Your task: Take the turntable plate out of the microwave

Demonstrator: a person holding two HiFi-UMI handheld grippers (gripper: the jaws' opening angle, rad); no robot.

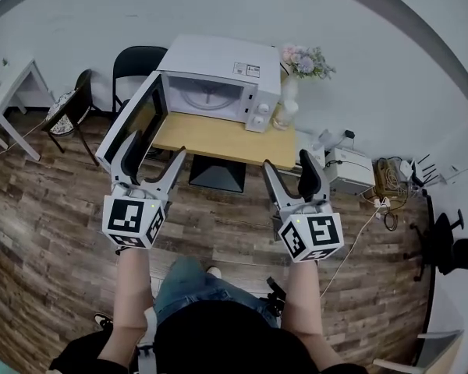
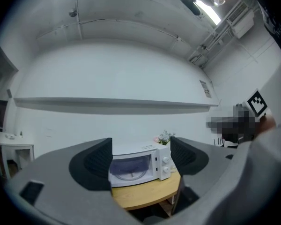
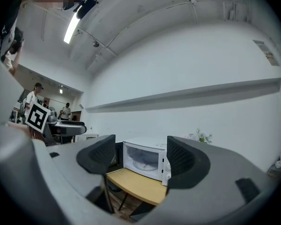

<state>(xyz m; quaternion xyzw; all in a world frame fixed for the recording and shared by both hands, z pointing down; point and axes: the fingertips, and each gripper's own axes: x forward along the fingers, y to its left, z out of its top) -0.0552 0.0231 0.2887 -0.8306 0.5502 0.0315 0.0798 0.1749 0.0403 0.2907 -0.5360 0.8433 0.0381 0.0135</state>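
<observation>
1. Currently both tools are empty: the left gripper (image 1: pixel 157 143) and the right gripper (image 1: pixel 287 160) each have their dark jaws spread wide with nothing between them. Both hang well short of the light wooden table (image 1: pixel 218 140).
2. The round clear glass turntable plate (image 1: pixel 207 98) lies flat inside the cavity of the white boxy microwave (image 1: pixel 218 57), not yet touched.
3. The microwave's dark-windowed door (image 1: pixel 129 127) stands swung open to the left, close to the line the left gripper would likely take. A careless reach could knock it, jolting the oven or swinging the door back across the opening.
4. Glass is smooth, and the plate sits low on the cavity floor (probably on a roller ring, though I cannot make that out). A jaw may therefore fail to get under the rim, and a pinch on one edge alone could slip off.
5. If it is lifted unevenly, the plate could strike the frame or side walls of the opening on its way out. It could then chip, or drop onto the table or the wood-patterned floor (image 1: pixel 54 209).
6. A white vase of pale flowers (image 1: pixel 290 92) stands just beside the microwave's right side, so a right gripper swinging wide could tip it.
</observation>
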